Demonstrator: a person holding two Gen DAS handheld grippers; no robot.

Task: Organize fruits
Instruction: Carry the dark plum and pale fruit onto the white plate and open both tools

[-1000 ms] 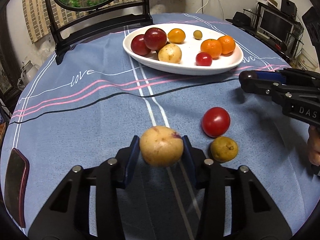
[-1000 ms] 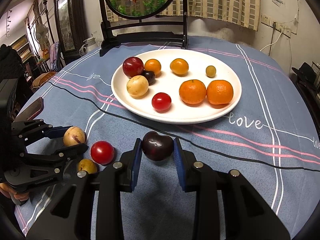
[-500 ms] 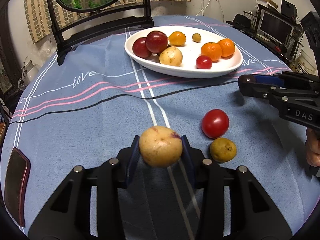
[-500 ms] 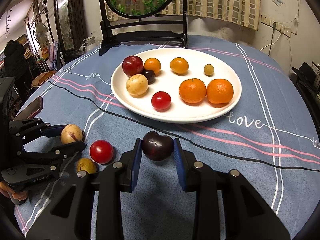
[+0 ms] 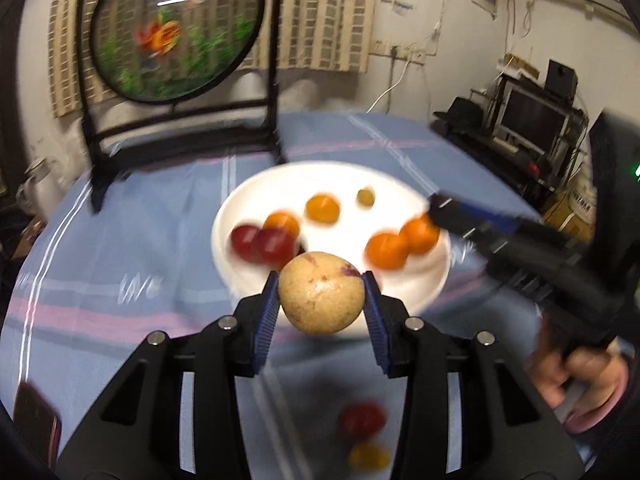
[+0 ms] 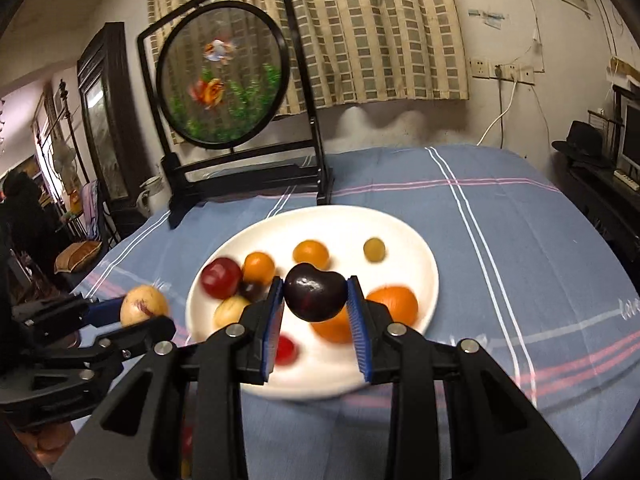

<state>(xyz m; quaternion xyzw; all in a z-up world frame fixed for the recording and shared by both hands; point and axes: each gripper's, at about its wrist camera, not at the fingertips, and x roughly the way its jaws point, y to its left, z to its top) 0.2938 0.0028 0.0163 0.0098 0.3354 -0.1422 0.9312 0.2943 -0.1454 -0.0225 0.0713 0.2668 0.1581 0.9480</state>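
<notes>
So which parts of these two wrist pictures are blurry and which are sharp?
Left wrist view: the yellow fruit in the left gripper is sharp; plate and tablecloth smear with motion. Right wrist view: the dark fruit in the right gripper is crisp, plate fruits blurred.

L gripper (image 5: pixel 322 307) holds a potato-like fruit (image 5: pixel 321 297) betw its pads, w/ the plate (image 5: pixel 256 204) just ahead & below. R gripper (image 6: pixel 315 306) holds a plum-like fruit (image 6: pixel 315 292) over the plate's near half. On plate: two fruits front-R of R gripper, several to its front-L, one small one at far R. Framed round screen (image 6: pixel 222 74) stands behind plate. Two loose fruits (image 5: pixel 362 420) lie on cloth below L gripper.
</notes>
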